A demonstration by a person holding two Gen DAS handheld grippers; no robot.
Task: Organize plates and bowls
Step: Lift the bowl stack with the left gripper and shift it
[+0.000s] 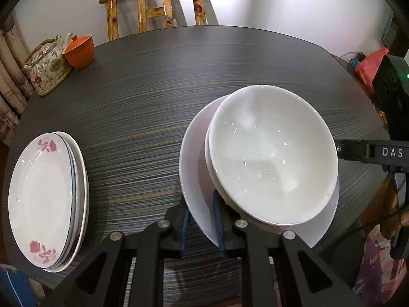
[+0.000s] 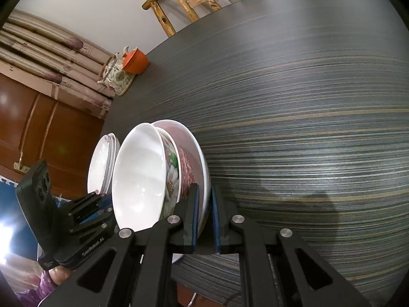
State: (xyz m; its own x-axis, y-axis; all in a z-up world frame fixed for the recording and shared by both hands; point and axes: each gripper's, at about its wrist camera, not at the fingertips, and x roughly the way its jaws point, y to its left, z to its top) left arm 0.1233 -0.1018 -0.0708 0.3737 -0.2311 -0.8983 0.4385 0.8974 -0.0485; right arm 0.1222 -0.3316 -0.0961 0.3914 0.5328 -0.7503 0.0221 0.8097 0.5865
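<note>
A wide white plate (image 1: 193, 158) carries nested bowls on the dark striped table (image 1: 143, 117). The top bowl (image 1: 271, 153) is plain white inside. The right wrist view shows its flowered outside (image 2: 171, 176) sitting in a red-patterned bowl (image 2: 188, 163). My left gripper (image 1: 202, 225) is shut on the plate's near rim, blue pads on either side. My right gripper (image 2: 205, 215) is shut on the opposite rim of that plate (image 2: 203, 161). Each gripper shows in the other's view: the right (image 1: 358, 151), the left (image 2: 102, 204). Whether the plate rests on the table is unclear.
A stack of plates (image 1: 41, 194), the top one with pink flowers, lies at the table's left edge (image 2: 102, 161). A flowered teapot (image 1: 48, 69) and an orange cup (image 1: 79, 51) stand at the far left corner. A wooden chair (image 1: 156, 7) stands behind the table.
</note>
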